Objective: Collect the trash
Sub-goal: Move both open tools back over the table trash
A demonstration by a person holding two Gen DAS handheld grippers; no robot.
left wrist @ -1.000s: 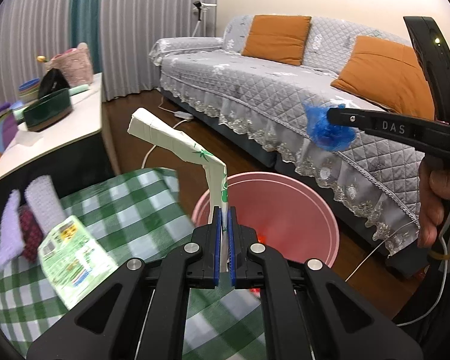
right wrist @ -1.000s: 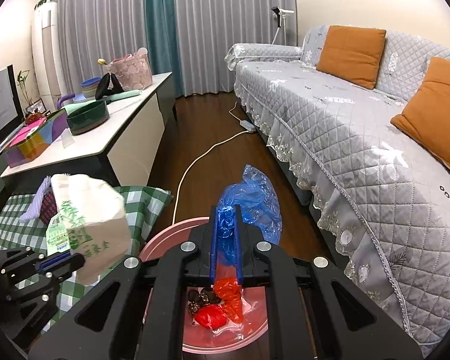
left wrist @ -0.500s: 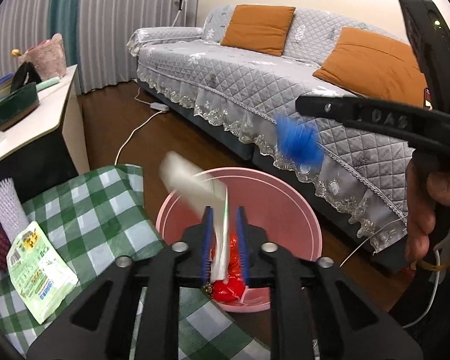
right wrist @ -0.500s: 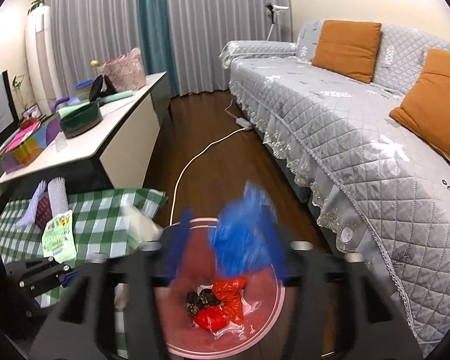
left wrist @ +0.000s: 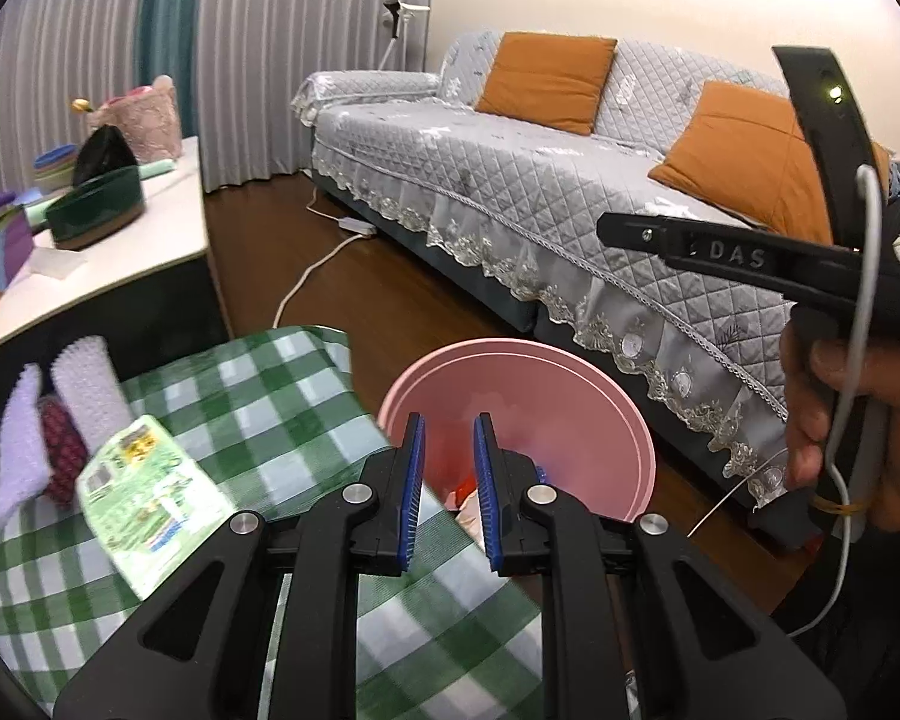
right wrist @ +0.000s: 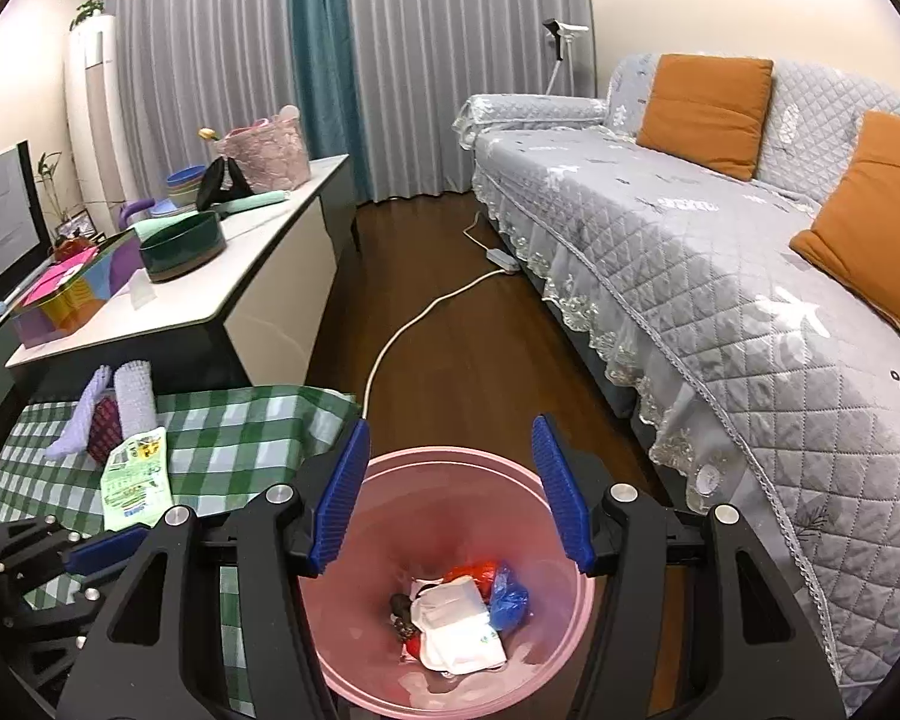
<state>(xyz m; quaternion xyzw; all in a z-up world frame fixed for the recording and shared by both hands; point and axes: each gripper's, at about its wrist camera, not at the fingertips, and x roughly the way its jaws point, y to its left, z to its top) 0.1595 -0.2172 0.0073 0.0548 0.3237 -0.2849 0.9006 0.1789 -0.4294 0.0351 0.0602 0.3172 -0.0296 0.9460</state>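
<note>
A: Both of our tools are released. The left tool point(left wrist: 447, 483) has its pads a little apart with nothing between them, and the right tool point(right wrist: 450, 495) stands wide and bare above the pink bin point(right wrist: 546, 660). Their jaws have just been opening.

B: And the trash is down there. The white carton point(right wrist: 459, 624), the blue bag point(right wrist: 509, 597) and the red wrapper point(right wrist: 471, 573) all lie on the bin floor, straight below the right tool.

A: So we judge this drop as done. What remains seems to be the green-printed packet point(left wrist: 150, 498) on the checked surface point(left wrist: 258, 414), off to the left of the left tool.

B: The purple and white rolled cloths point(left wrist: 48, 426) sit just beyond it; we cannot say whether they count as trash.

A: For the packet, we should spread the left tool wider before reaching; its gap looks too narrow now.

B: It lies flat and thin, so we had better come in low at its near edge and pinch one corner, not press down on the cloth.

A: Meanwhile, we hold the right tool clear of the bin's rim.
</note>
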